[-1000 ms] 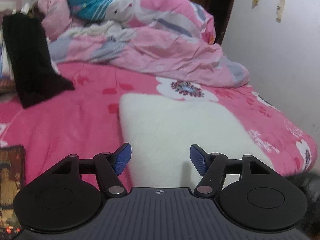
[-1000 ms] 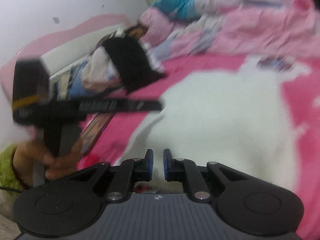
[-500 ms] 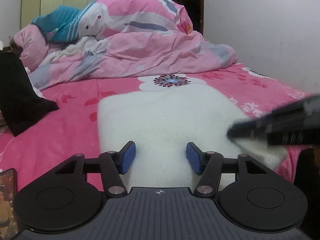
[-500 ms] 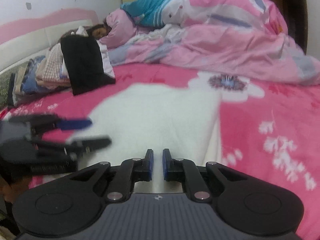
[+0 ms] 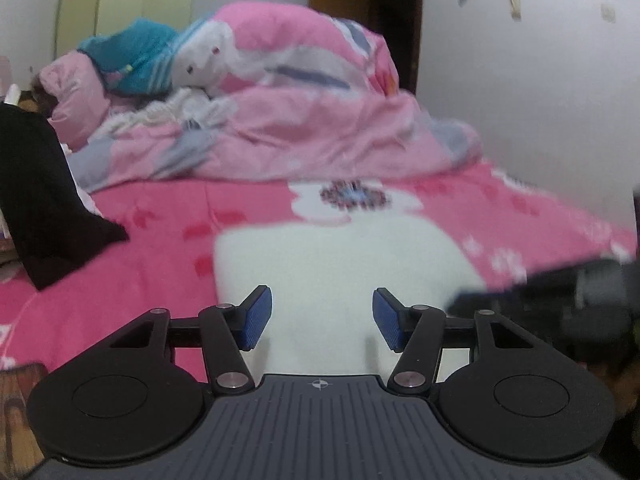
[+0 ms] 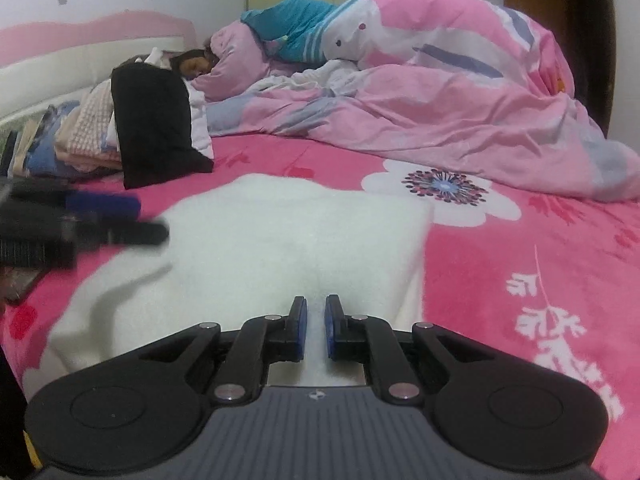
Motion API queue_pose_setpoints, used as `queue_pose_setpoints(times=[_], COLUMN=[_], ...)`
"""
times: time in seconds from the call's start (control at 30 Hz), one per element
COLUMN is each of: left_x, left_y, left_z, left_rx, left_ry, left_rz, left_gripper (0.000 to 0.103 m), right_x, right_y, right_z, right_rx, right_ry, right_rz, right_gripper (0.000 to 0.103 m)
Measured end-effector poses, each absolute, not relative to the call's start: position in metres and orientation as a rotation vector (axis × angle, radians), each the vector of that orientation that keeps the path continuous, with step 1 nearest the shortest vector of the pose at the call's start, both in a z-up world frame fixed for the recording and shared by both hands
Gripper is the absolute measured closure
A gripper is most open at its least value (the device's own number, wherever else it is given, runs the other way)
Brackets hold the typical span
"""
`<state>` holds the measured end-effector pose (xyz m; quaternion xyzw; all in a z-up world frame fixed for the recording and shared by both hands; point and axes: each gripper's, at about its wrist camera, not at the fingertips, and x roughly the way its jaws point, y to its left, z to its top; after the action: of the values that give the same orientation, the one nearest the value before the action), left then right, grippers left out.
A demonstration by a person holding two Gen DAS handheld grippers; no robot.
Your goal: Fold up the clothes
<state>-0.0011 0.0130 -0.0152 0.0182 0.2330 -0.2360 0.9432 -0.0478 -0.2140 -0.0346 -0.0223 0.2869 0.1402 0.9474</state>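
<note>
A white fleecy garment (image 6: 280, 248) lies folded flat on the pink flowered bedsheet (image 6: 520, 280), near the bed's front edge, its left part rumpled. The left claw (image 5: 322, 316) hovers over the garment's near end, jaws about half open with nothing between the pads. The right claw (image 6: 314, 330) sits low over the same end — jaws all but closed, a thin gap left; white cloth shows in the gap, possibly only lying behind it. At the bed's left edge a black garment (image 6: 154, 128) drapes over a stack of folded clothes (image 6: 80, 140). A crumpled pink duvet (image 6: 440, 92) is heaped across the far side.
</note>
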Motion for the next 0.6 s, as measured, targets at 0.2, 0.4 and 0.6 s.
queue_pose_setpoints(times=[0.2,0.4,0.6], left_x=[0.008,0.002,0.001], left_y=[-0.012,-0.013,-0.014], left_z=[-0.043,-0.049,-0.049], left_rx=[0.099,0.111,0.107], left_ry=[0.551,0.526,0.532], left_rz=[-0.502,-0.483,-0.477], left_gripper=[0.045,0.044,0.044], right_x=[-0.047,-0.039,-0.013], right_y=[-0.215,-0.217,-0.220], right_z=[-0.033,-0.007,0.011], right_rx=[-0.039,-0.039,-0.009], right_ry=[0.589,0.581,0.508], right_rz=[0.289,0.304,0.298], right_gripper=[0.093,0.092,0.092])
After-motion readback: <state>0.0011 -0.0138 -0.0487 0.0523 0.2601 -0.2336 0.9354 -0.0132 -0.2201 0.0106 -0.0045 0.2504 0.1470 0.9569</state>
